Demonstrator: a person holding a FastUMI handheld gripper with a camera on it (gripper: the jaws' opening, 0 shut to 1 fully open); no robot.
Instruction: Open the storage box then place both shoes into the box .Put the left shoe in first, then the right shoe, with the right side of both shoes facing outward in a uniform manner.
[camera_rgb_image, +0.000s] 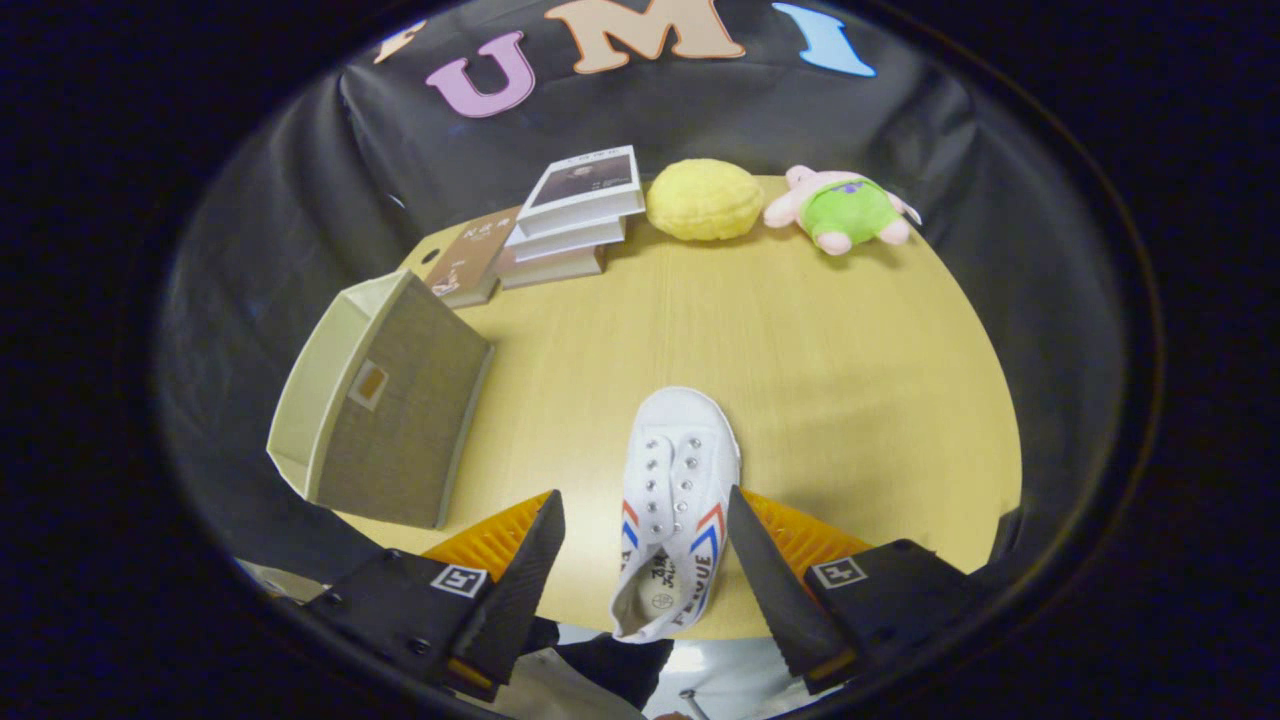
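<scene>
A white canvas shoe (672, 500) with red and blue side stripes lies on the wooden table (850, 380), toe pointing away, heel over the near edge. My gripper (645, 515) is open and straddles it: the right finger is at the shoe's right side, the left finger stands apart with table showing between. The storage box (385, 400), beige with a woven-look panel, sits to the left beyond the left finger, its inside hidden from here.
At the back of the table are a stack of books (570, 220), a yellow plush ball (703, 200) and a pink and green plush toy (840, 210). The black cloth wall surrounds the table. The near table edge runs under the fingers.
</scene>
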